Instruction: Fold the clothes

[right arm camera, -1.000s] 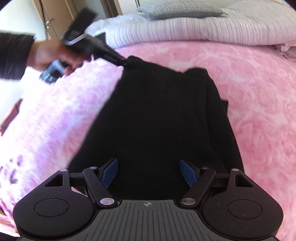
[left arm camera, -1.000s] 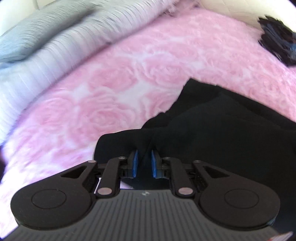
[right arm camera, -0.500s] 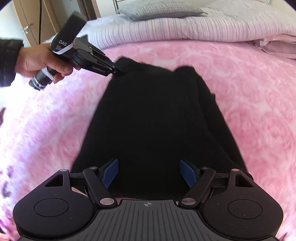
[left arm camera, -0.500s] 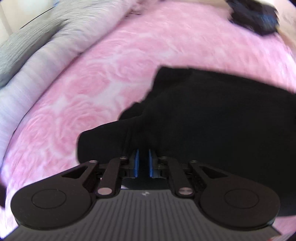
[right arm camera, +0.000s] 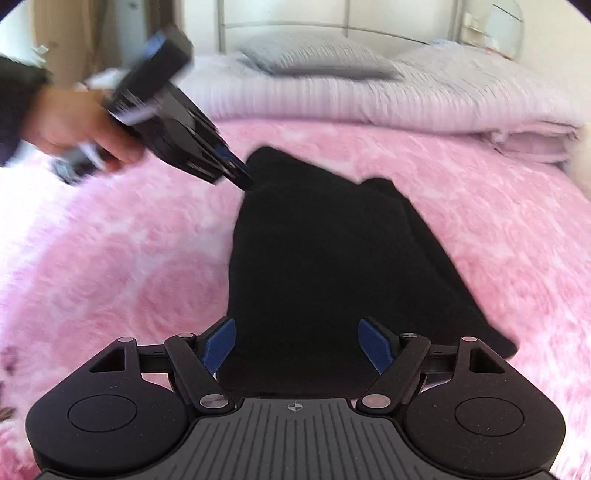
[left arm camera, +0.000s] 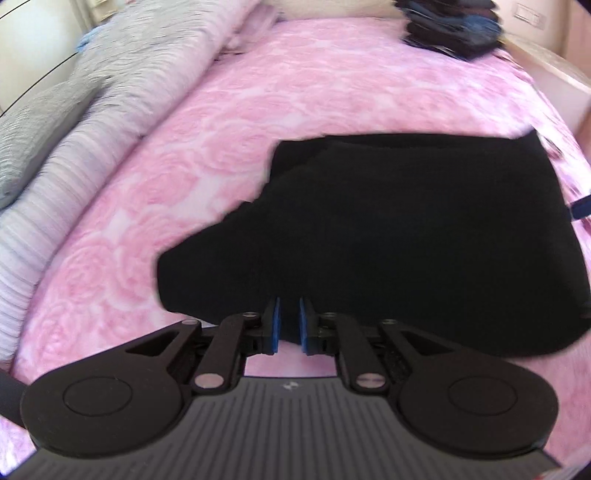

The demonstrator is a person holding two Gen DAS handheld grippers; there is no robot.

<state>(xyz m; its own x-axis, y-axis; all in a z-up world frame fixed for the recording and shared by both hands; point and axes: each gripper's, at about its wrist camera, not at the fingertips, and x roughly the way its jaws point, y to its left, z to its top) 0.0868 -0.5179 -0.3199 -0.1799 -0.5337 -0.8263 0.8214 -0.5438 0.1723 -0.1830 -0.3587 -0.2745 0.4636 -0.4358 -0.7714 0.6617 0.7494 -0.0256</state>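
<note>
A black garment [left arm camera: 388, 236] lies folded lengthwise on the pink rose-patterned bedspread [left arm camera: 207, 155]. My left gripper [left arm camera: 288, 325] is shut on the garment's near corner, with black cloth pinched between its blue pads. In the right wrist view the garment [right arm camera: 325, 266] runs away from me, and the left gripper [right arm camera: 243, 177] holds its far left corner. My right gripper [right arm camera: 297, 341] is open, its fingers spread just above the garment's near end, holding nothing. One blue pad of the right gripper [left arm camera: 580, 208] shows at the left wrist view's right edge.
A striped pale quilt [left arm camera: 92, 122] and a grey pillow [right arm camera: 317, 59] lie along the head of the bed. A pile of dark clothes [left arm camera: 450, 26] sits at the far corner. The bed's edge and a wooden frame [left arm camera: 554, 74] lie to the right in the left wrist view.
My left gripper has carried the pinched corner along, so the garment lies flatter and more stretched out. The right gripper stays open over the near end.
</note>
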